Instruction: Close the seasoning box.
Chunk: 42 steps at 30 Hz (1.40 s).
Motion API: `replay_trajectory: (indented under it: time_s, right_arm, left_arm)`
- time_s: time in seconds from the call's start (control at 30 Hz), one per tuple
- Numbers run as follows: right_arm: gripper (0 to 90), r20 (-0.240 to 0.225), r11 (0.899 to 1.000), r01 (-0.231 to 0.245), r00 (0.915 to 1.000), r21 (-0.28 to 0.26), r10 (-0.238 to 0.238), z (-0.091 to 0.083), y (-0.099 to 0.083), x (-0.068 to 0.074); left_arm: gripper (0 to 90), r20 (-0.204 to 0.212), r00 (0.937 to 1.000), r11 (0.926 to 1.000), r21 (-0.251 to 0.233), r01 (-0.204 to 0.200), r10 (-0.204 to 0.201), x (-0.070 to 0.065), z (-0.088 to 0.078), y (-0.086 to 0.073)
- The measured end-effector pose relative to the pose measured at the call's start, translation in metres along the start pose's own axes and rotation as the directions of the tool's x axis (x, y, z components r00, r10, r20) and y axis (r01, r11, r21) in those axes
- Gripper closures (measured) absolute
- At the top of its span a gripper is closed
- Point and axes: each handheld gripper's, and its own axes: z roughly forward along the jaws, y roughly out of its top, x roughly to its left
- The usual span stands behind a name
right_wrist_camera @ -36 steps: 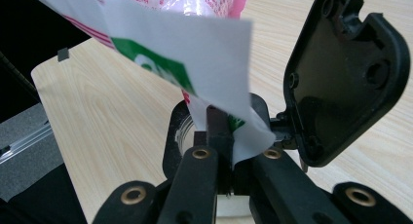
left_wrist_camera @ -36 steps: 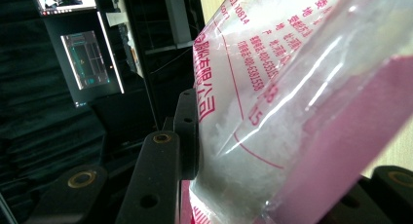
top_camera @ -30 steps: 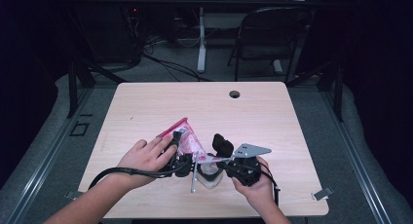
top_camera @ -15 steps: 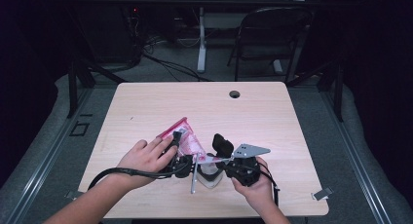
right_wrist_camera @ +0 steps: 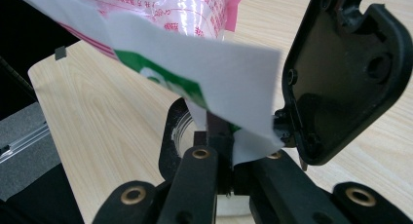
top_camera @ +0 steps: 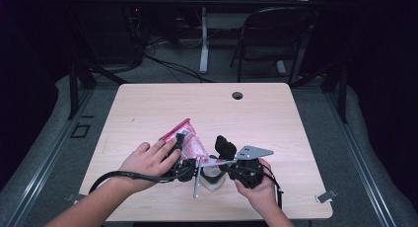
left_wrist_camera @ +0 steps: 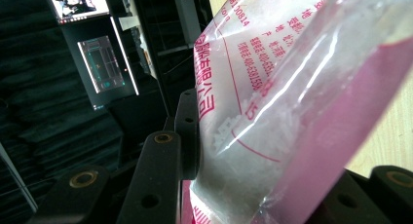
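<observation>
A: What is the right hand-held gripper (right_wrist_camera: 229, 180) doing?

B: Its jaws are pinched tight on the white and green corner of the bag (right_wrist_camera: 214, 83). That keeps the corner from slipping.

A: And the left hand-held gripper (left_wrist_camera: 234, 185)?

B: It squeezes the fat part of the same pink and clear bag (left_wrist_camera: 292, 102). White grains sit inside, right between its jaws, so the jaws stay partly apart.

A: Why two grips on one bag?

B: I think each one pulls its own way, so the bag can tear open at the corner.

A: What is under the right hand-held gripper?

B: A small clear cup (top_camera: 213, 176), just below the corner. I guess it is there to catch the grains.

A: And farther off?

B: The bare wooden bench (top_camera: 276, 113), with a dark round hole (top_camera: 237, 95) near its far edge.
</observation>
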Motion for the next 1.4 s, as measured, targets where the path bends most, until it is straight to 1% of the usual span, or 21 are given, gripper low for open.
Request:
replay_trajectory:
  time_s: [0.13, 0.27, 1.17, 1.4]
  right_arm:
    - [90.0, 0.001, 1.000, 0.000, 1.0000, 0.000, 0.000, -0.0006, 0.0002, -0.0004]
    - [90.0, 0.003, 1.000, -0.002, 1.0000, -0.001, 0.002, -0.0006, 0.0001, -0.0005]
    - [90.0, 0.006, 1.000, -0.004, 1.0000, 0.002, 0.004, -0.0012, 0.0001, -0.0024]
    - [90.0, 0.009, 1.000, -0.010, 0.9999, 0.002, 0.010, -0.0010, -0.0003, -0.0033]
  left_arm:
    - [71.0, -0.008, 1.0000, 1.0000, -0.002, 0.002, -0.002, 0.0001, -0.0007, 0.0005]
    - [71.0, -0.018, 0.9998, 1.0000, -0.003, -0.005, 0.005, 0.0003, -0.0014, 0.0011]
    - [71.1, -0.029, 0.9996, 0.9999, -0.010, -0.009, 0.009, 0.0013, -0.0045, 0.0023]
    - [71.7, -0.036, 0.9992, 0.9997, -0.014, -0.018, 0.018, 0.0007, -0.0054, 0.0031]
